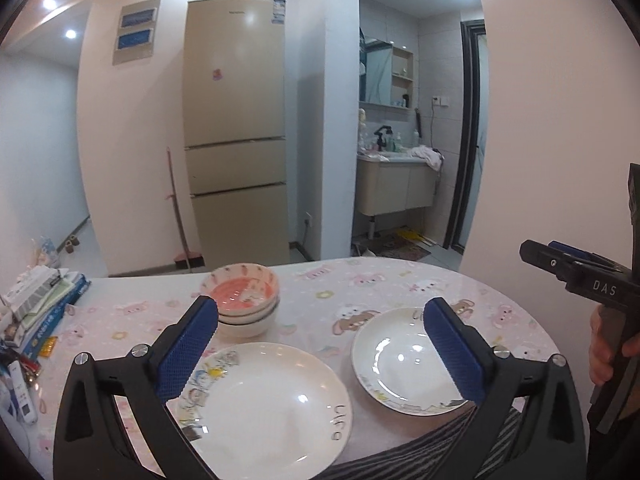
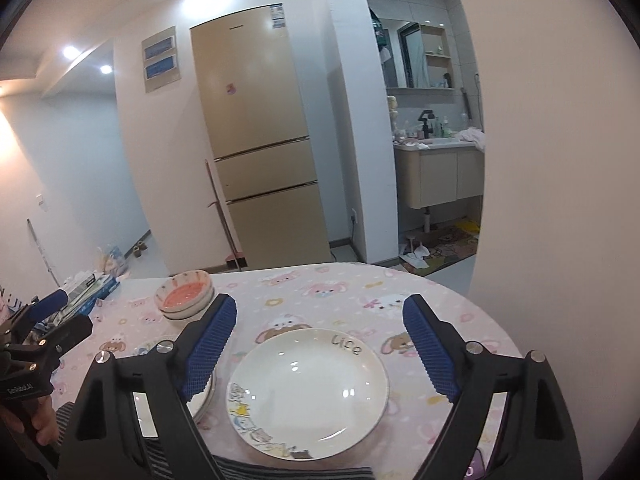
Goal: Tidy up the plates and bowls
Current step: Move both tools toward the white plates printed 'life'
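Two shallow white ceramic plates with cartoon prints and the word "Life" on their rims lie side by side on the pink, cartoon-patterned tablecloth [image 1: 400,276], near the person's edge of the table: the left plate [image 1: 268,404] sits below the left gripper [image 1: 320,344], and the right plate [image 2: 308,394] sits below the right gripper [image 2: 320,348]. Further back and to the left stands a stack of small white bowls [image 1: 246,298], the top one pink-red inside with a carrot pattern on its wall. Both grippers hang above the table with their blue ribbed pads [image 1: 188,350] spread wide and nothing between them; neither touches a dish. Judging by the glossy highlights, the plates are glazed, stiff and brittle, so they will probably be slippery against the pads and chip if knocked together or dropped. They look moderately heavy for a two-finger pinch. Lying flat, each offers only its raised, sloping rim; the best hold is likely on the near rim, one pad above and one slipped under the lip, with a firm squeeze to keep it from tilting. Since the bowls are already nested, what seems left is setting one plate onto the other, lowered slowly and level. A striped cloth [image 2: 292,472] lies at the near table edge under the plates' front rims, which may hinder getting a pad beneath.
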{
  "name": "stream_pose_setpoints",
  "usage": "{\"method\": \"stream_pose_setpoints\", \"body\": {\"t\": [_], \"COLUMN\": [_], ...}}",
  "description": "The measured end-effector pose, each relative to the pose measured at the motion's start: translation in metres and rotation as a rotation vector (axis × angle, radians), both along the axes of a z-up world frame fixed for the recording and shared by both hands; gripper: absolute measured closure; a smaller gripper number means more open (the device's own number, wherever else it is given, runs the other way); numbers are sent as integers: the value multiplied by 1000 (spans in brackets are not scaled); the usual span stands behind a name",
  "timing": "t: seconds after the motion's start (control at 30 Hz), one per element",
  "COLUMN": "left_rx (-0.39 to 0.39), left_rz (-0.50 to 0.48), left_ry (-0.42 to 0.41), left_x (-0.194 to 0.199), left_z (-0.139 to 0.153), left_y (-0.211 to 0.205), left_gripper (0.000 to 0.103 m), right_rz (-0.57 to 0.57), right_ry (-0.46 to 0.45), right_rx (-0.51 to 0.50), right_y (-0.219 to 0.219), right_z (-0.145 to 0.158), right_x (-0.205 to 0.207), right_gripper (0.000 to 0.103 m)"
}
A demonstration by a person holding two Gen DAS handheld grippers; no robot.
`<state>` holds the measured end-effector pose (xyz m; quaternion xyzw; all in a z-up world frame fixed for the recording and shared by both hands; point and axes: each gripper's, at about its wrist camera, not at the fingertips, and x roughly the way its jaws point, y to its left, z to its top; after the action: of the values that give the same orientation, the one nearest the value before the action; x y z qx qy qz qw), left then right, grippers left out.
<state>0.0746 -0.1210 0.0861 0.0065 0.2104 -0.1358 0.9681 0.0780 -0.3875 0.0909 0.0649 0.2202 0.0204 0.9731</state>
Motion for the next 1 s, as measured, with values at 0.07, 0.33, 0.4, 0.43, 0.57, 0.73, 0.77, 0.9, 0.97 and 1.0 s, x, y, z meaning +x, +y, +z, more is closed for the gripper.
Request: {"method": "stream_pose_setpoints", "body": {"t": [0.07, 0.33, 0.4, 0.43, 0.57, 0.73, 0.77, 0.9, 0.97, 1.0], "left_rx": [-12, -32, -39, -44, -58, -42, -29, -12, -23, -30], "left_rz": [-17, -78, -92, -96, -95, -130, -144, -147, -152, -155], "left_ry": [31, 191, 242, 268, 378, 559, 595, 619, 646, 661], "left_x": [9, 57, 69, 74, 99, 130, 136, 148, 155, 159], "left_z": [-3, -25, -36, -41, -68, -99, -105, -117, -122, -125], "left_y": [-10, -46, -51, -53, -59, -67, -71, -76, -76, -77], "left_gripper": [1, 1, 1, 1, 1, 4, 6, 8, 12, 14], "right_rz": [-21, -54, -62, -68, -68, -75, -76, -88, -88, -82], "right_ry": [16, 107, 132, 150, 194, 254, 268, 307, 327, 342], "right_rx": [21, 160, 196, 215, 254, 317, 325, 387, 401, 410], "right_y": [-12, -43, -47, -51, -54, -62, -64, -76, -78, -78], "right_z": [-7, -50, -63, -71, -91, -114, -117, -131, -136, -141], "right_x": [2, 21, 28, 32, 47, 58, 59, 62, 65, 68], "right_gripper": [16, 16, 16, 16, 16, 16, 16, 16, 16, 16]}}
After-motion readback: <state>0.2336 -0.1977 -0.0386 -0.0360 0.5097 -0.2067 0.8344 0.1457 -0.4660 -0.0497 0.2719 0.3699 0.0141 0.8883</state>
